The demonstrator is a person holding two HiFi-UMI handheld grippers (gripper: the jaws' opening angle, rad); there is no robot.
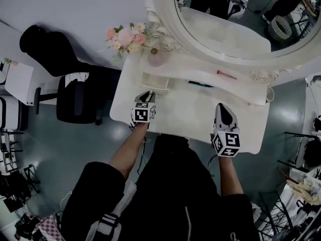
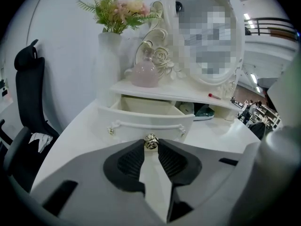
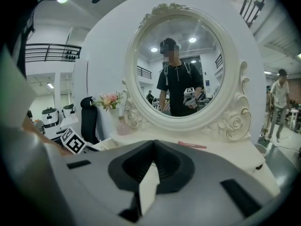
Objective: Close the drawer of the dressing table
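The white dressing table has its small drawer pulled out at the left under the raised shelf. In the left gripper view the drawer stands open and looks empty. My left gripper has its jaws closed on the gold rose-shaped knob at the middle of the drawer front. From the head view, the left gripper sits right at the drawer front. My right gripper hovers over the table top further right, jaws shut with nothing between them; in its own view the right gripper faces the mirror.
The oval mirror stands behind the shelf. A vase of flowers and a pink bottle stand at the shelf's left. A red stick lies on the shelf, a dark item under it. A black chair stands left of the table.
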